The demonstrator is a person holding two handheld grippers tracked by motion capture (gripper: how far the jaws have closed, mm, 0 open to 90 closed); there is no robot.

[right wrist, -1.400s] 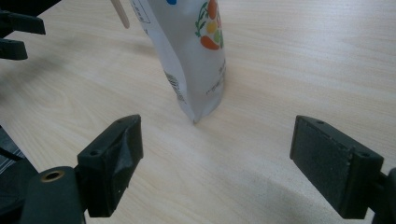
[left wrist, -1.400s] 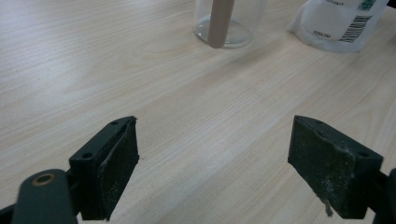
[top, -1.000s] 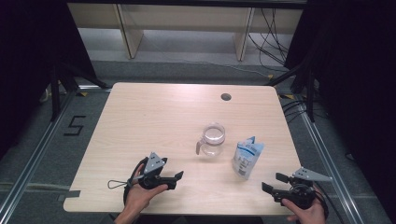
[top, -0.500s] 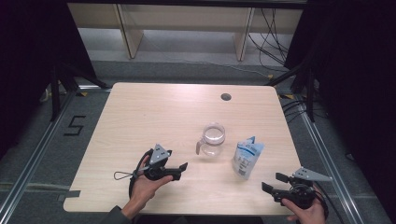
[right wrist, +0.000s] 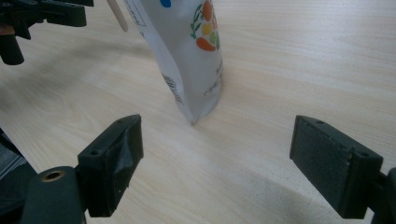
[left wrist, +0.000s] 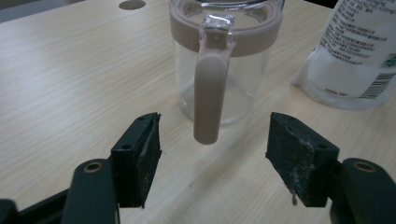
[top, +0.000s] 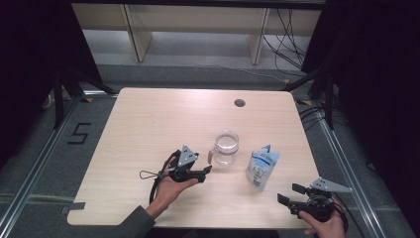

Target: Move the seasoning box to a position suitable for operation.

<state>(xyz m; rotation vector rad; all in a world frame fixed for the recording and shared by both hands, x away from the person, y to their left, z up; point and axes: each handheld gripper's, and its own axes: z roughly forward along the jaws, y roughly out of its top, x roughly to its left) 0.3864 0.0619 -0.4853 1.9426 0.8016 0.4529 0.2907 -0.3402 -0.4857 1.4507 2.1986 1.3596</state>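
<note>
From the high view, the clear glass jug with a dusty-pink rim band and handle [top: 226, 147] stands upright near the middle of the pale wooden table [top: 148, 119]. The left gripper [top: 205, 171] lies level just beside the jug on its handle side, tips close to the handle, and its jaws have just been closing, with nothing pinched yet. A white plastic stand-up pouch with blue print [top: 262, 167] stands on the jug's other side, near but apart. The right gripper [top: 287, 193] rests beyond the pouch from the jug, at the table's near edge, jaws spread.

In the left gripper view, the jug's pink handle [left wrist: 208, 88] hangs straight ahead of the gap between the black pads [left wrist: 142, 156], which are apart and touch nothing. The pouch [left wrist: 355, 51] stands just behind the jug.

In the right gripper view, the pouch [right wrist: 189, 51] stands ahead of the wide-spread pads [right wrist: 334, 163], untouched.

The risk I see: the handle lies still ahead of the pads, so closing now could catch only its lower tip and slip off, or a push forward could slide the light jug into the pouch and topple it.
</note>
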